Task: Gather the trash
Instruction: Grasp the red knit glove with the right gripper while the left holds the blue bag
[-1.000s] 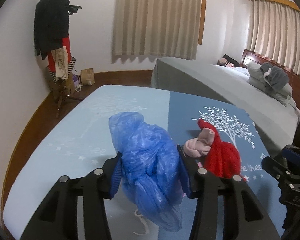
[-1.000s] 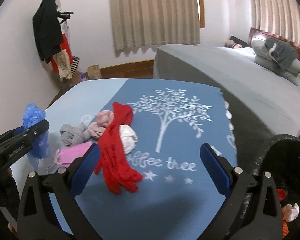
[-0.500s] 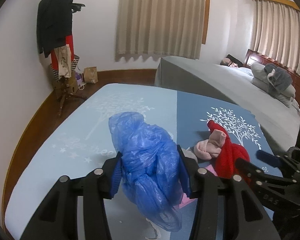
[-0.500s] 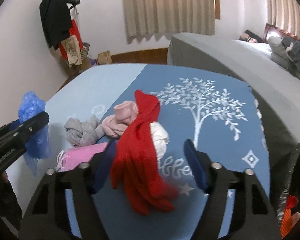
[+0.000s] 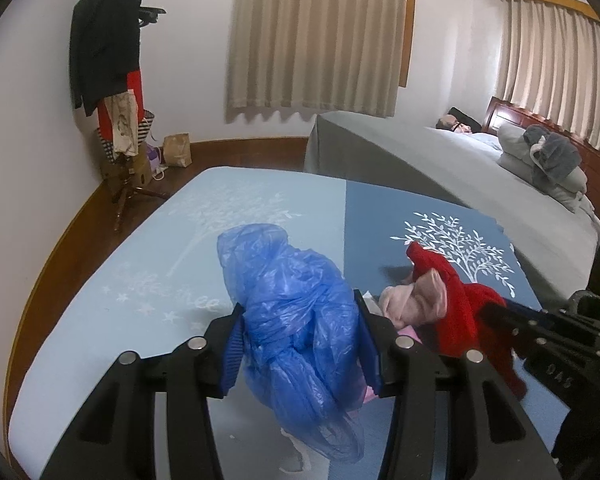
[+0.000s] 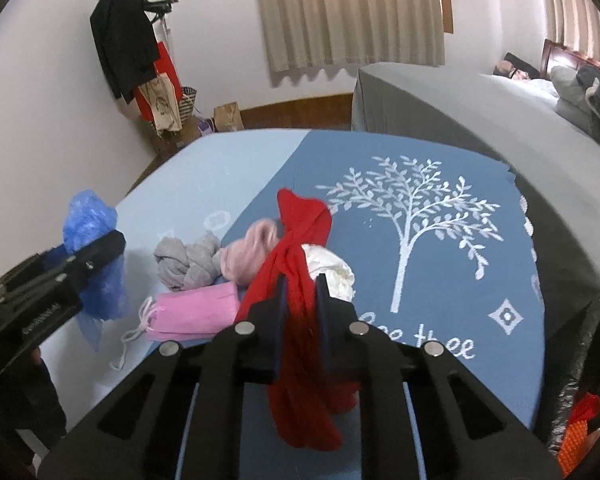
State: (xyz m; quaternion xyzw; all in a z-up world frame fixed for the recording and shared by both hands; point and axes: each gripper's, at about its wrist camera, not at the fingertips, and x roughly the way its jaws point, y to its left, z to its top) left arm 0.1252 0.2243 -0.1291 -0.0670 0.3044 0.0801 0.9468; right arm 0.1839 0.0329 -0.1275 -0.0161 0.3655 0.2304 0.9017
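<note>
A crumpled blue bag (image 5: 296,320) is seen beside a red cloth (image 6: 300,280). A pink mask (image 6: 196,312) with white loops, a grey sock (image 6: 188,260), a pale pink sock (image 6: 248,248) and a white wad (image 6: 332,272) are shown on a cover (image 6: 440,300) split into light blue and dark blue, printed with a white tree, stars and lettering. Blue pads (image 5: 232,352) are carried on black claws.

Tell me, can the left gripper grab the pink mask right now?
Probably not. The left gripper is shut on the blue plastic bag, so its jaws are full. The pink mask lies uncovered on the blue cloth, close by.
</note>
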